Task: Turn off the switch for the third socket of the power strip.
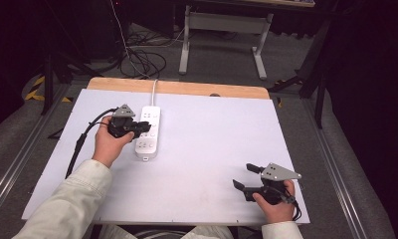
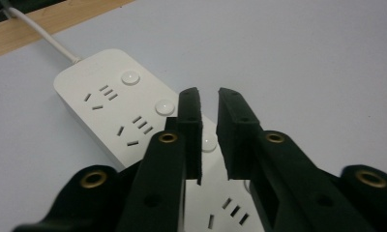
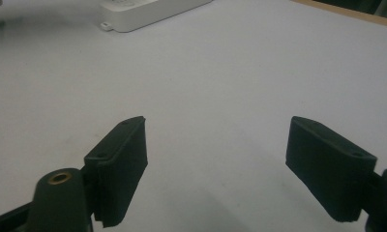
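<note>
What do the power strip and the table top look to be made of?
Power strip: likely hard white plastic, smooth with a slight sheen and moulded round buttons. Table top: matte pale sheet, maybe laminate, over a board whose bare far edge looks like wood.

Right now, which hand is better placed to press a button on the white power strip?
Left. The left gripper hangs over the power strip, jaws nearly together, above a round button. The right gripper sits open, far away.
</note>
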